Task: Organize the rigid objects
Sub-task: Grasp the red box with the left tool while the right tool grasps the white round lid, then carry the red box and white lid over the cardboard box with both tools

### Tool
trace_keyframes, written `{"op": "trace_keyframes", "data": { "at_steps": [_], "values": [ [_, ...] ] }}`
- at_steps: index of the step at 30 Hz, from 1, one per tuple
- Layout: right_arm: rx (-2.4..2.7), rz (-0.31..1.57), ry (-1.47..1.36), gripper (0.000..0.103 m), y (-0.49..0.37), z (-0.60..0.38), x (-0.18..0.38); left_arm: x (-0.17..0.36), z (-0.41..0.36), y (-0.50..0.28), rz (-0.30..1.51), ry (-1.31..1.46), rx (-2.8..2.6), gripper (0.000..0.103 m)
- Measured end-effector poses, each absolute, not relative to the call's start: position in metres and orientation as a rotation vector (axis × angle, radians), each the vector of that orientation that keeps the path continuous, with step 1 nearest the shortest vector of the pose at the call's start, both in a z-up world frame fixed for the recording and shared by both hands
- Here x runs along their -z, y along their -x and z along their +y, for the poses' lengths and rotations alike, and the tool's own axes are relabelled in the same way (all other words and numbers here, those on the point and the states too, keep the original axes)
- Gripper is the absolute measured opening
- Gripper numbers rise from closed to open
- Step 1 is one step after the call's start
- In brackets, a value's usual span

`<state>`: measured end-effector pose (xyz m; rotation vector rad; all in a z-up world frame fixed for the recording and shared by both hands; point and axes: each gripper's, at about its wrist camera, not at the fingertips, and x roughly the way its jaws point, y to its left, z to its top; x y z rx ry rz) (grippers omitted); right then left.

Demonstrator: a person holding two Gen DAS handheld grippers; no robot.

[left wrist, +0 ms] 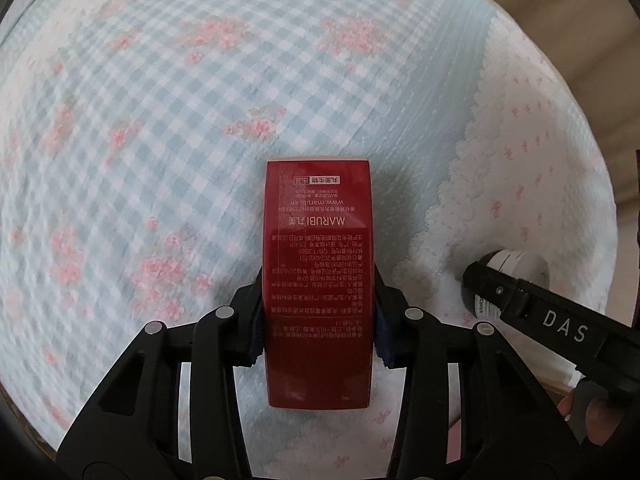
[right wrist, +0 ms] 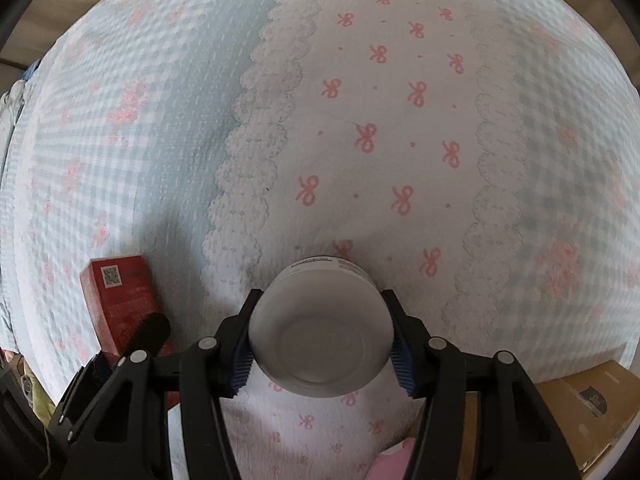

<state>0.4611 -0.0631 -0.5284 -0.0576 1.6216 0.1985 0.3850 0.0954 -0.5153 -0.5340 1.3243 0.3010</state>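
Centrally in the left wrist view, the left gripper clamps a red MARUBI carton by its long sides, the box running up the middle of the frame over a blue gingham bedspread. Likewise, the right gripper pinches a white round jar at lower centre of its view, above the bow-printed strip, with the red carton at lower left.
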Motion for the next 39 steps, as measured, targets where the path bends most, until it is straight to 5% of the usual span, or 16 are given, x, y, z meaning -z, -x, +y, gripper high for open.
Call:
{"op": "trace_keyframes", "data": {
  "at_steps": [28, 39],
  "values": [
    [-0.234, 1.610, 0.078, 0.053, -0.432, -0.071, 0.511, 0.511, 0.103, -0.346, 1.390, 0.385, -0.195, 0.038],
    [-0.284, 1.512, 0.022, 0.053, -0.431, -0.074, 0.445, 0.435, 0.116, -0.326, 1.295, 0.348, -0.184, 0.038]
  ]
}}
